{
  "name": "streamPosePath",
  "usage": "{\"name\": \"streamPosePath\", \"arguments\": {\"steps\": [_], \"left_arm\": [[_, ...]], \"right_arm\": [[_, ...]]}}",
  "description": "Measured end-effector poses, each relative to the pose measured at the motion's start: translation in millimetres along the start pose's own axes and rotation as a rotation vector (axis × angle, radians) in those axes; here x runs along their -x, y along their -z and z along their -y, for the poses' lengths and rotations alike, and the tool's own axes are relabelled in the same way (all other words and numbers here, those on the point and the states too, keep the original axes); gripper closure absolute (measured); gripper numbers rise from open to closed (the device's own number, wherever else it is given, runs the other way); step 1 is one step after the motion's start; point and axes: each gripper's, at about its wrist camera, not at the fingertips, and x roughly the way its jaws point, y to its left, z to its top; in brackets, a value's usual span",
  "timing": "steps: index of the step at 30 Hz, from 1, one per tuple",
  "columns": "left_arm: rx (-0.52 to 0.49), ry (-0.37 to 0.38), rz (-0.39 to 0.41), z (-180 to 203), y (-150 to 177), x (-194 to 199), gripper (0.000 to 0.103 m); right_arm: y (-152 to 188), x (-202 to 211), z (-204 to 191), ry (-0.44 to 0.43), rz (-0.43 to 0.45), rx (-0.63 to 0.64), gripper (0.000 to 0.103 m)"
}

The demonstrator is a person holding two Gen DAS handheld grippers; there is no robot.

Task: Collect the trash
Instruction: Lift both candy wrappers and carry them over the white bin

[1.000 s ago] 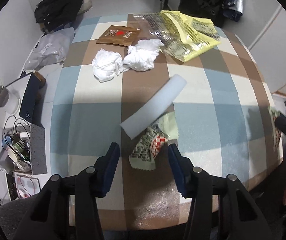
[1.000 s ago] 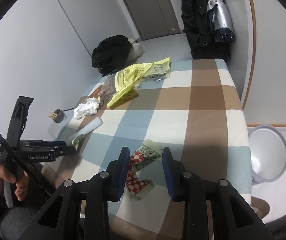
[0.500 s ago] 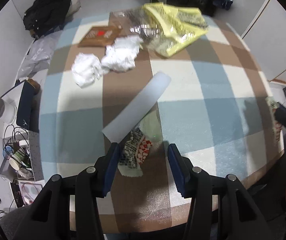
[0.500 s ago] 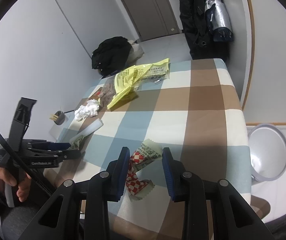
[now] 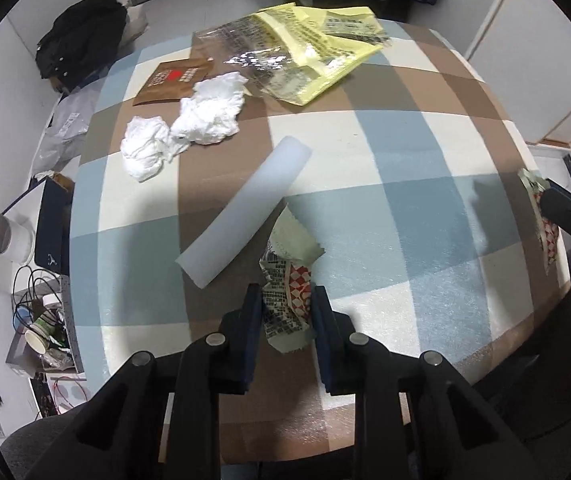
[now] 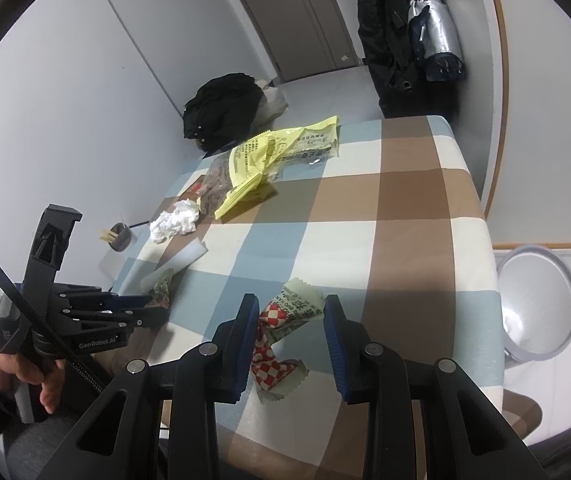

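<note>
A crumpled red-checked snack wrapper (image 5: pixel 287 300) lies on the checked table (image 5: pixel 425 240) near the front edge. My left gripper (image 5: pixel 287 312) has closed around it, with both pads against its sides. A second red-checked wrapper (image 6: pixel 285 328) lies between the open fingers of my right gripper (image 6: pixel 291 320), which do not touch it. That wrapper also shows at the right table edge in the left wrist view (image 5: pixel 541 216). A white foam strip (image 5: pixel 245 212), two tissue wads (image 5: pixel 181 132), a brown packet (image 5: pixel 173 80) and a yellow plastic bag (image 5: pixel 309 52) lie further back.
A round grey bin (image 6: pixel 537 304) stands on the floor to the right of the table. A black coat (image 6: pixel 221 108) lies on the floor beyond the table. A cup, cables and a dark box (image 5: pixel 29 280) sit to the left of the table.
My left gripper moved forward over the wrapper and its fingers closed in against it. The right gripper has stayed in place, still open around its wrapper.
</note>
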Motion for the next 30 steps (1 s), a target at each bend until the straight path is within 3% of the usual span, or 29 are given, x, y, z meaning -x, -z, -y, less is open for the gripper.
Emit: {"name": "streamPosePath", "arguments": {"steps": [13, 21, 26, 30], "left_arm": [[0.003, 0.086, 0.150, 24.1, -14.5, 41.8, 0.084], [-0.007, 0.191, 0.274, 49.7, -44.5, 84.8, 0.084], [-0.047, 0.254, 0.352, 75.7, -65.7, 107.8, 0.084], [-0.074, 0.315, 0.371, 98.0, -90.9, 114.3, 0.084]], "right_arm": [[-5.5, 21.1, 0.3, 0.001, 0.077, -0.013, 0.071], [-30.3, 75.8, 11.7, 0.014, 0.211, -0.022, 0.071], [-53.7, 113.7, 23.4, 0.113, 0.296, 0.039, 0.071], [-70.9, 144.1, 46.7, 0.142, 0.344, 0.008, 0.071]]}}
